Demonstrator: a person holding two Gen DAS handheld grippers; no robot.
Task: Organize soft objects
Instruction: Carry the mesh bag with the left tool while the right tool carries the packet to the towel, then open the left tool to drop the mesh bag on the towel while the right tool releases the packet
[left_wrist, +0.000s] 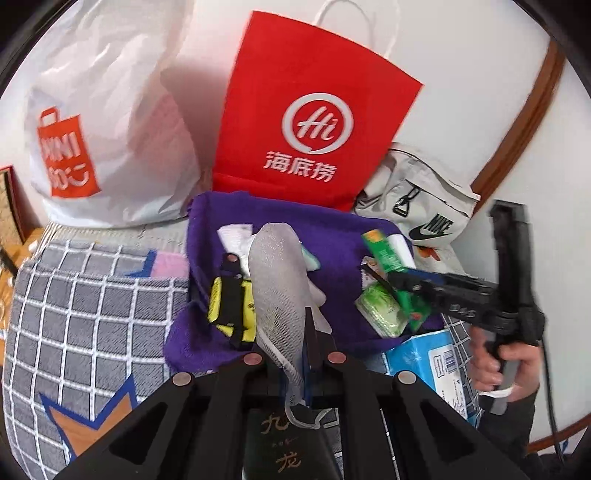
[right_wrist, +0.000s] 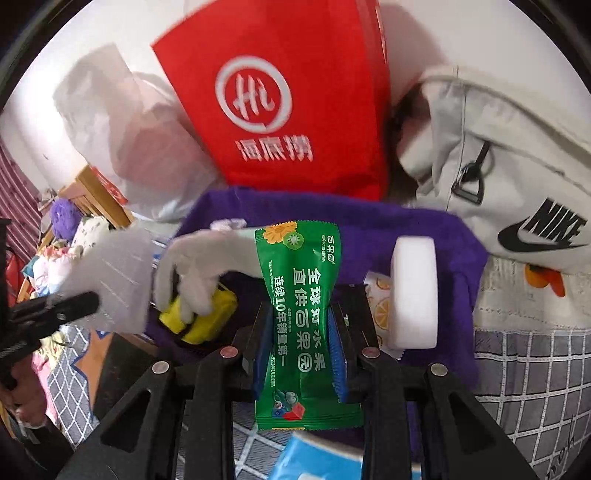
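Left wrist view: the left gripper (left_wrist: 308, 334) is clamped on a white mesh cloth (left_wrist: 275, 280) at frame centre, over the purple cloth bin (left_wrist: 332, 236). Right wrist view: the right gripper (right_wrist: 301, 328) pinches a green snack packet (right_wrist: 301, 295) (upright, mid-frame) above that bin, beside a white sponge (right_wrist: 415, 291).

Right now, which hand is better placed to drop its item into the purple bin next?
Probably the right. The right gripper pinches the green packet directly over the purple bin. The left gripper holds the mesh cloth nearer the bin's front edge.
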